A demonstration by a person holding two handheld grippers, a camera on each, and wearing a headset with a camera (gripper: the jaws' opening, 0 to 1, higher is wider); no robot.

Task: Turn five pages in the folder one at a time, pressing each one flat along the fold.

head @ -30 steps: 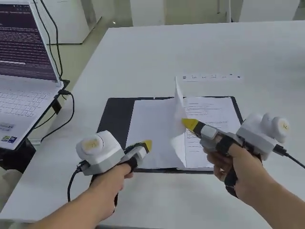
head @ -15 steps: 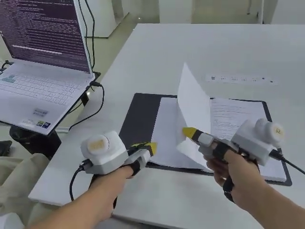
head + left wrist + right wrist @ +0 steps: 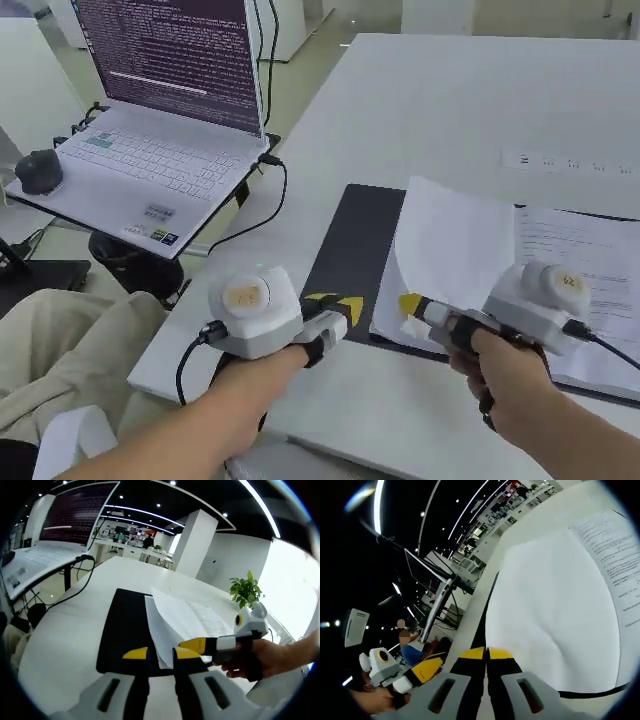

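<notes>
Lowered leftward, white paper page [image 3: 455, 250] sits clenched in right gripper [image 3: 410, 303] fingers, black folder [image 3: 345, 250] beneath them; left gripper [image 3: 338, 305] fingers released.

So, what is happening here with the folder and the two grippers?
A person is turning a page in the black folder on the white table. The right gripper is shut on the lower corner of the page, which arches over the folder's left half, not yet flat. The left gripper is open at the folder's near left corner, holding nothing.
</notes>
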